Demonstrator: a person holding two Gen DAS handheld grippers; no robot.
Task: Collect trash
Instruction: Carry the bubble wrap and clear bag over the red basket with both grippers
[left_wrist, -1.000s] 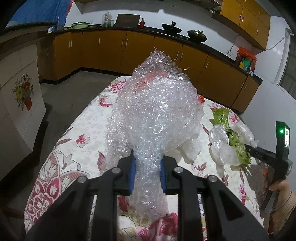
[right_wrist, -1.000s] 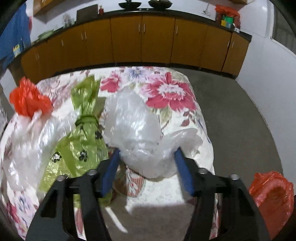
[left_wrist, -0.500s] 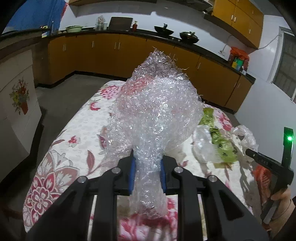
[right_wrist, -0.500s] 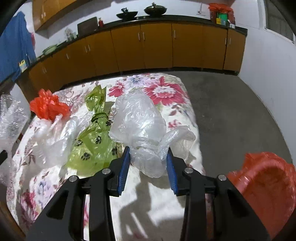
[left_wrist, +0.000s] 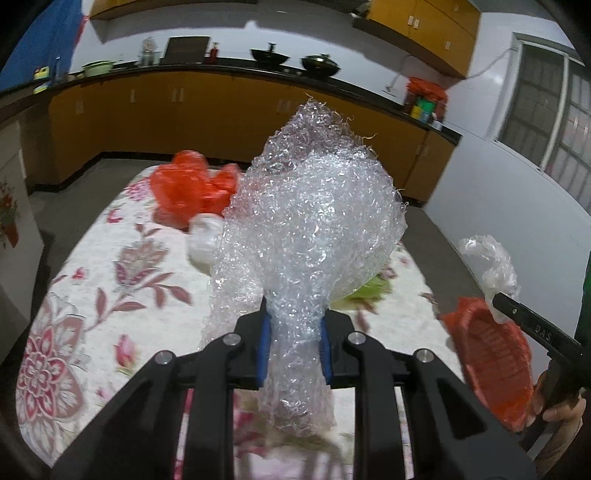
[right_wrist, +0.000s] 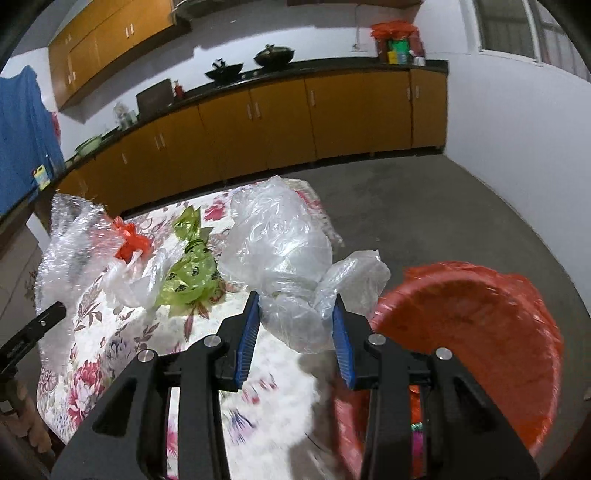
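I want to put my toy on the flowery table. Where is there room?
The near-left stretch of the flowery cloth is bare, bordered by the bubble wrap the left gripper holds. It is crowded farther back, around the orange bag, white bag and green bag.

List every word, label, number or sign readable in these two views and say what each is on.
"DAS": white letters on the black arm of the right tongs, seen in the left wrist view; more letters may follow, hidden.
Containers on the counter: labels too small and blurred to read.
Yellow item by the blue cloth: print unreadable.
Nothing else legible.
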